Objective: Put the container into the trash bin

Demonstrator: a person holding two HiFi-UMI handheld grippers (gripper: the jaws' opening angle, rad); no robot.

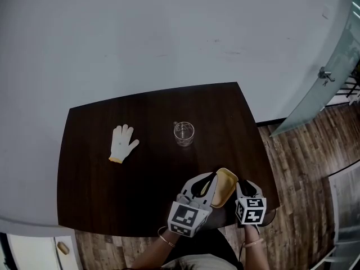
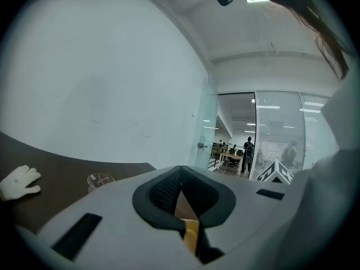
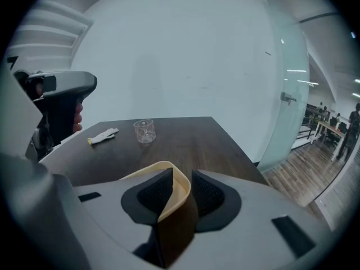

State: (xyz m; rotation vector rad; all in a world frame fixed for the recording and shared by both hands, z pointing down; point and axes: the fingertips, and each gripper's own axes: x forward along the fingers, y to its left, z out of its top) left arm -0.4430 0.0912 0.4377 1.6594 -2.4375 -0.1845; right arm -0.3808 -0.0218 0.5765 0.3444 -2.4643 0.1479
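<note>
Container (image 1: 225,185): pale yellow, thin-walled, rim bent out of round; brown surface below rim in right gripper view. Sat tilted, spanning between both grippers. One edge pinched in closed jaws of left gripper (image 2: 181,210), thin yellow strip showing low between pads. Opposite rim curled up between parted jaws of right gripper (image 3: 177,191), lying against one pad, gap at other.
</note>
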